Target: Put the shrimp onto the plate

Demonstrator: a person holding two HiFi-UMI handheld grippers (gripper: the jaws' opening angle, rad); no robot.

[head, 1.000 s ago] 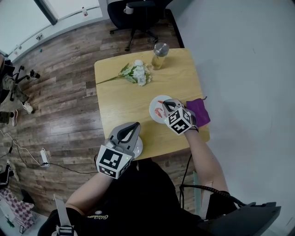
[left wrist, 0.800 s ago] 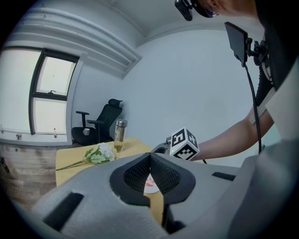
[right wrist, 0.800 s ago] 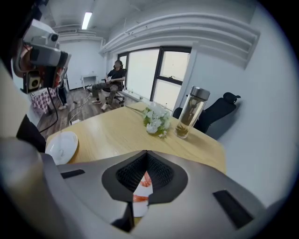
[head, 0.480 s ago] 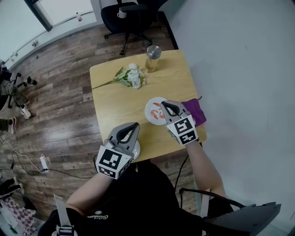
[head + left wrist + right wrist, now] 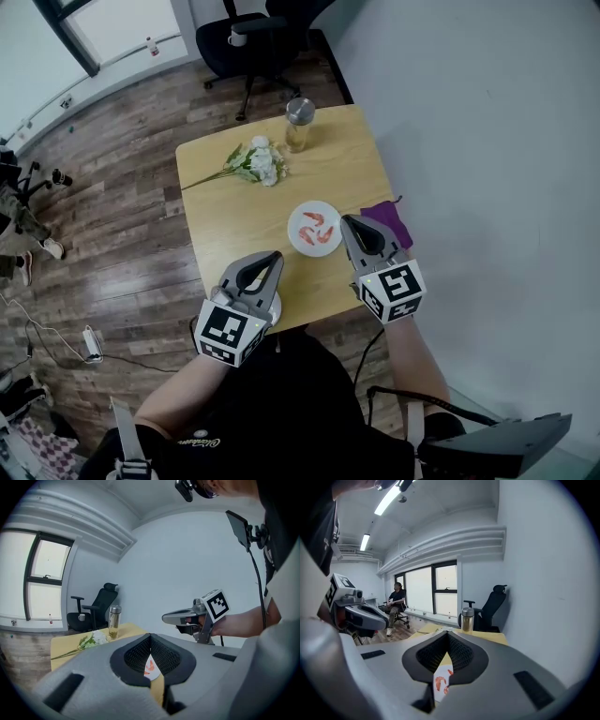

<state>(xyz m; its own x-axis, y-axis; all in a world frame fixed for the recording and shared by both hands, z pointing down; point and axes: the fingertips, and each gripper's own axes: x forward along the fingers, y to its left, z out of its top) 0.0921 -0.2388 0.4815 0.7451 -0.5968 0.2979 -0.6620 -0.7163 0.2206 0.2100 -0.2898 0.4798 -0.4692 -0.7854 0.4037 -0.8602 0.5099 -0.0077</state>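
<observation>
A white plate (image 5: 300,241) lies on the wooden table, and orange shrimp (image 5: 313,221) lie on it. Right of the plate, over the table's near right part, my right gripper (image 5: 348,221) is shut and holds nothing. My left gripper (image 5: 273,255) hovers at the near table edge, left of the plate, also shut and empty. In the left gripper view, a strip of plate with a shrimp (image 5: 149,666) shows below the closed left gripper (image 5: 150,637). The right gripper view shows the shrimp (image 5: 440,682) below the closed right gripper (image 5: 448,633).
A purple cloth (image 5: 387,217) lies at the right table edge beside my right gripper. White flowers (image 5: 255,162) and a glass bottle (image 5: 299,122) stand at the far side. A small white dish (image 5: 275,304) sits under my left gripper. A black office chair (image 5: 248,28) stands beyond the table.
My right gripper has drawn back from over the plate toward the near right, so the shrimp on the plate now show in full. The left gripper has stayed put.
</observation>
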